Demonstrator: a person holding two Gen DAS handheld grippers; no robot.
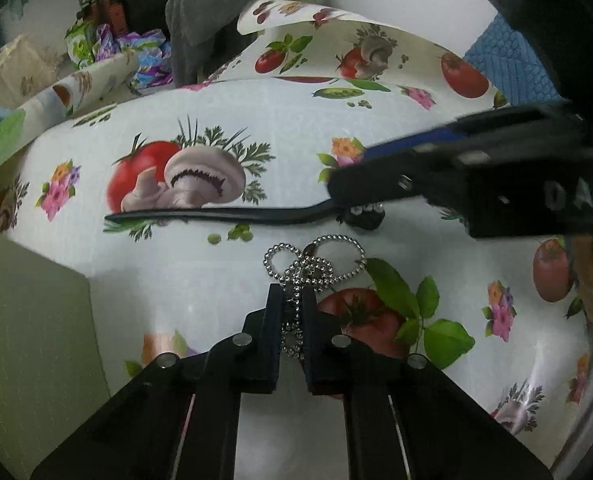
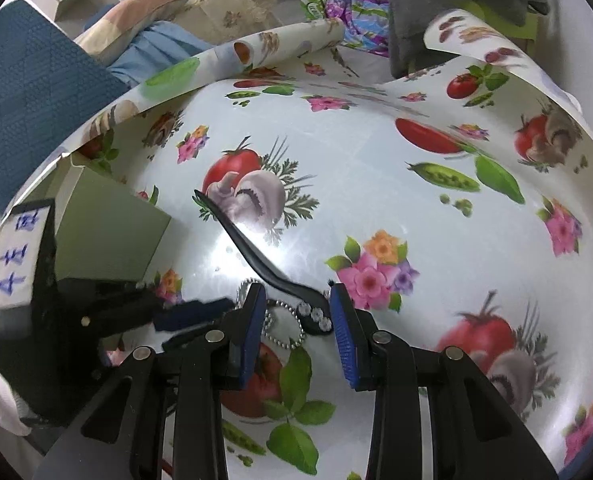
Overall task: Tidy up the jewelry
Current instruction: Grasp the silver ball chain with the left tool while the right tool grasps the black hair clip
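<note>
A silver bead chain (image 1: pixel 316 264) lies in loops on the printed tablecloth. My left gripper (image 1: pixel 292 300) is shut on the chain's near strand; the strand runs back between its fingers. A black hair clip (image 1: pixel 224 214) with small rhinestones at its thick end lies just beyond the chain. My right gripper (image 2: pixel 298 300) is open, its blue pads either side of the clip's rhinestone end (image 2: pixel 316 316). The chain (image 2: pixel 284 320) shows between the pads too. In the left wrist view the right gripper (image 1: pixel 360 184) reaches in from the right over the clip's end.
A pale green box (image 2: pixel 108 232) stands at the left, also seen in the left wrist view (image 1: pixel 28 340). The tablecloth's far edge curls up (image 2: pixel 496 64). Grey cloth (image 1: pixel 224 8), wrappers and bedding pile behind the table.
</note>
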